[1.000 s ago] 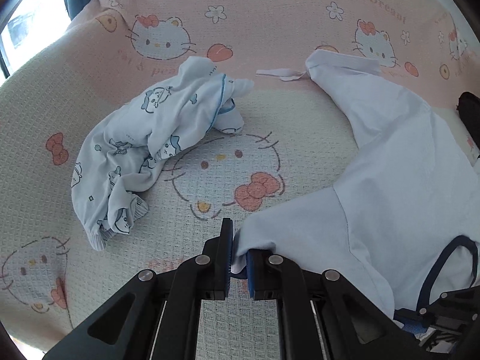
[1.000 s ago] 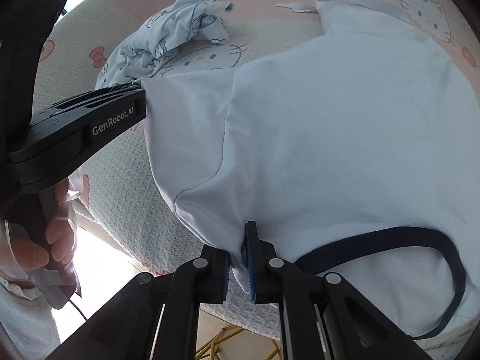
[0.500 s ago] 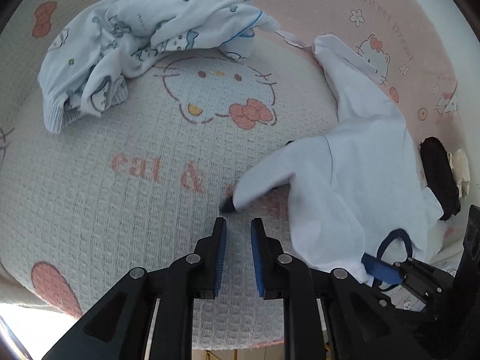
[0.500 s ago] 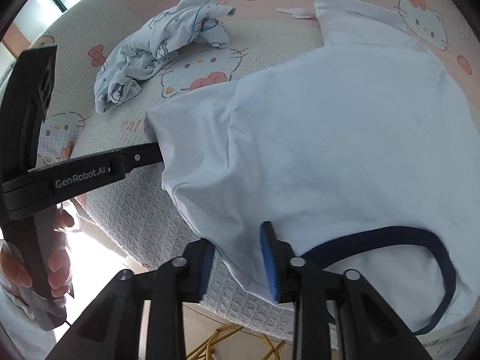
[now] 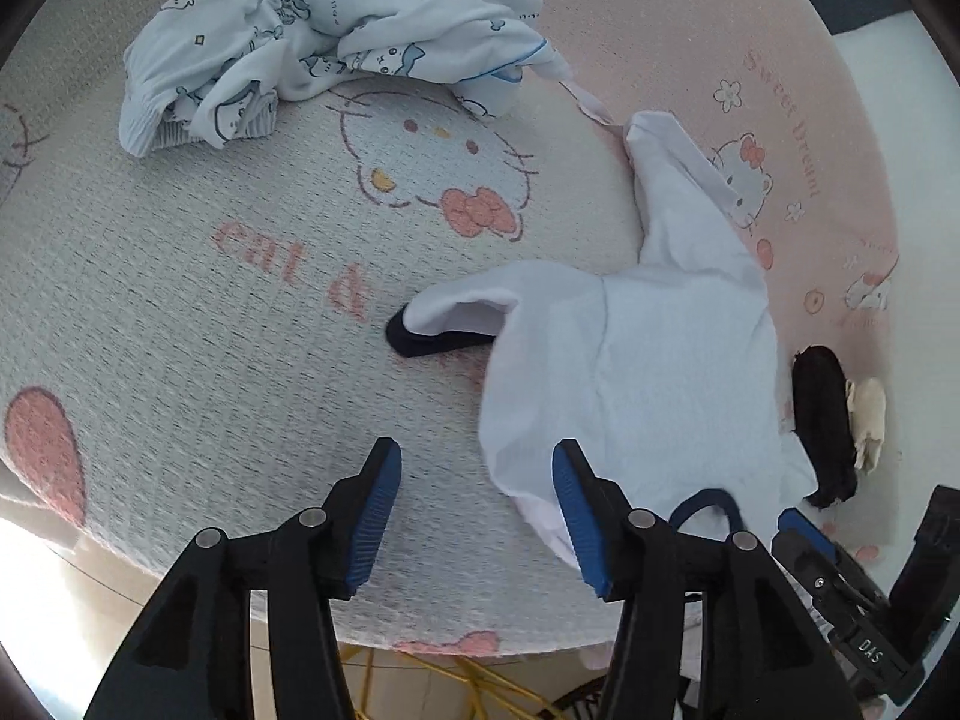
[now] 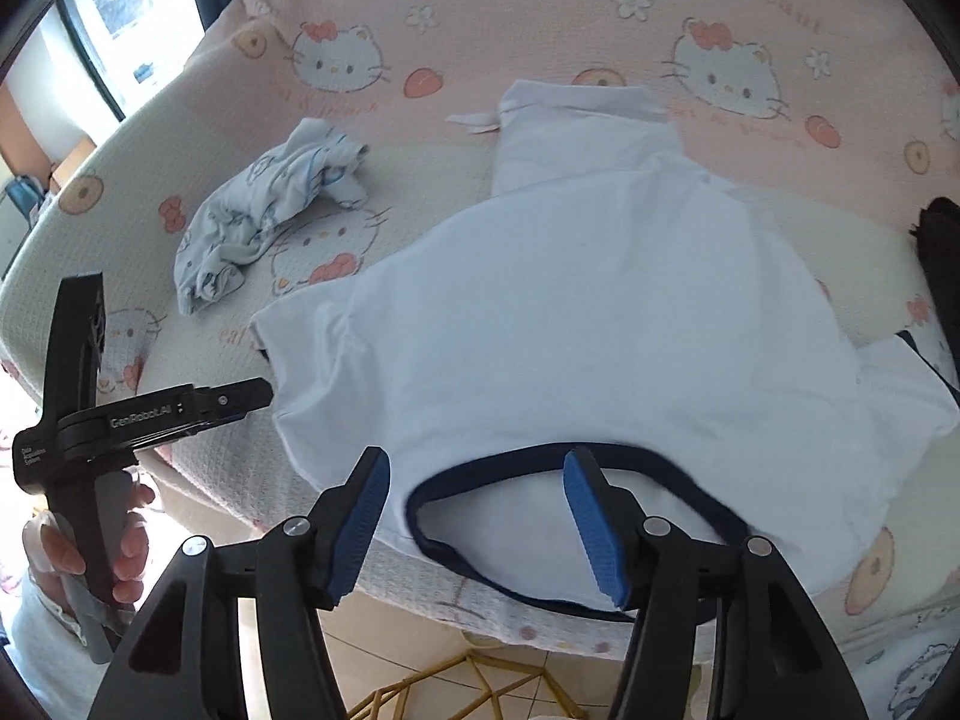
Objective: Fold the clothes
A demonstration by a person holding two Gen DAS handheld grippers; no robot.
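1. Waffle-weave bed cover, cream and pink with printed cartoon cats [image 5: 180, 312], spreads under everything and is the landmark for the rest.
2. White short-sleeved T-shirt with a navy neckband [image 6: 600, 312] lies flat near the cover's near edge, neck opening toward the cameras, one sleeve reaching out to the left with its dark cuff showing.
3. Crumpled pale-blue printed garment [image 5: 312, 42] sits farther back on the cover, well apart from the shirt.
4. Small black bundle with a cream scrap beside it [image 5: 822, 426] lies at the cover's right side, just beyond the shirt.
5. Right gripper [image 6: 480, 522] hangs above the neckband, blue pads wide apart, gripping nothing; its jaws have just been opening.
6. Left gripper [image 5: 474, 516] stands about half open, empty, by the shirt's left shoulder edge; its jaws have just been opening too.
7. Judged step: the shirt looks laid out and released for folding. Next move probably calls for pinching the outstretched sleeve or a side edge and carrying it across the body.
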